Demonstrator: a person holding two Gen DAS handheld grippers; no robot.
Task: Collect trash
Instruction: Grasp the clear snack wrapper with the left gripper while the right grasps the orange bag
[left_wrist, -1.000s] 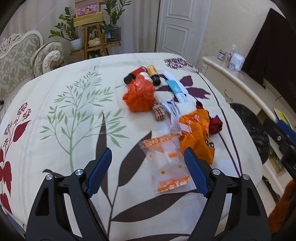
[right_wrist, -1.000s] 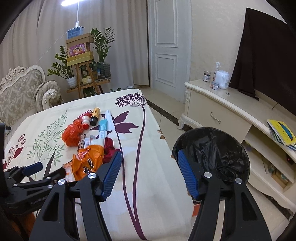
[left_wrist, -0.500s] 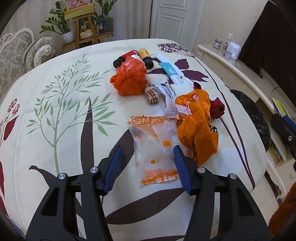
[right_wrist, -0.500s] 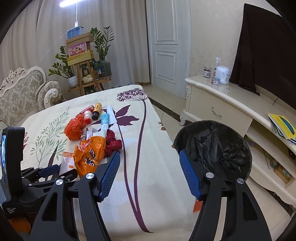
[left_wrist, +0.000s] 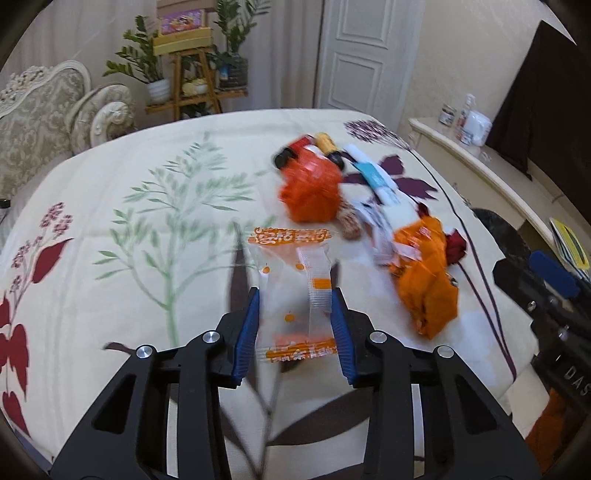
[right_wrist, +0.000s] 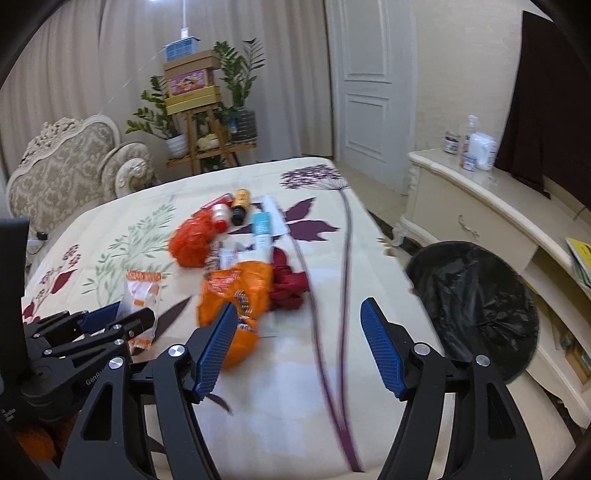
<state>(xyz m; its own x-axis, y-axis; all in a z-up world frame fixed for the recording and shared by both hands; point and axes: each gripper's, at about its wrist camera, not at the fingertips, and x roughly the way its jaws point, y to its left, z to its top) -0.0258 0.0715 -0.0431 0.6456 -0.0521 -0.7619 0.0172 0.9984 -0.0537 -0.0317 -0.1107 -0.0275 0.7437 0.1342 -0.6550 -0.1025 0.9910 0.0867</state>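
Note:
A clear plastic wrapper with orange print (left_wrist: 295, 288) lies on the floral tablecloth (left_wrist: 147, 229). My left gripper (left_wrist: 295, 295) has its blue jaws closed in against the wrapper's two sides, and the wrapper stands up between them; it also shows in the right wrist view (right_wrist: 142, 295). Behind it lie an orange snack bag (left_wrist: 424, 277), a crumpled orange bag (left_wrist: 312, 188), a red wrapper (left_wrist: 456, 245), small bottles (left_wrist: 327, 144) and a blue-white tube (left_wrist: 376, 181). My right gripper (right_wrist: 299, 347) is open and empty above the table's right side, near the orange snack bag (right_wrist: 236, 291).
A bin lined with a black bag (right_wrist: 476, 299) stands on the floor right of the table. A cream sideboard (right_wrist: 480, 206) with bottles is beyond it. A sofa (right_wrist: 70, 173) and a plant stand (right_wrist: 207, 129) are at the back, by a white door (right_wrist: 369, 88).
My left gripper has moved forward over the clear wrapper and its jaws have closed in on it. My right gripper has swung left toward the trash pile, still open.

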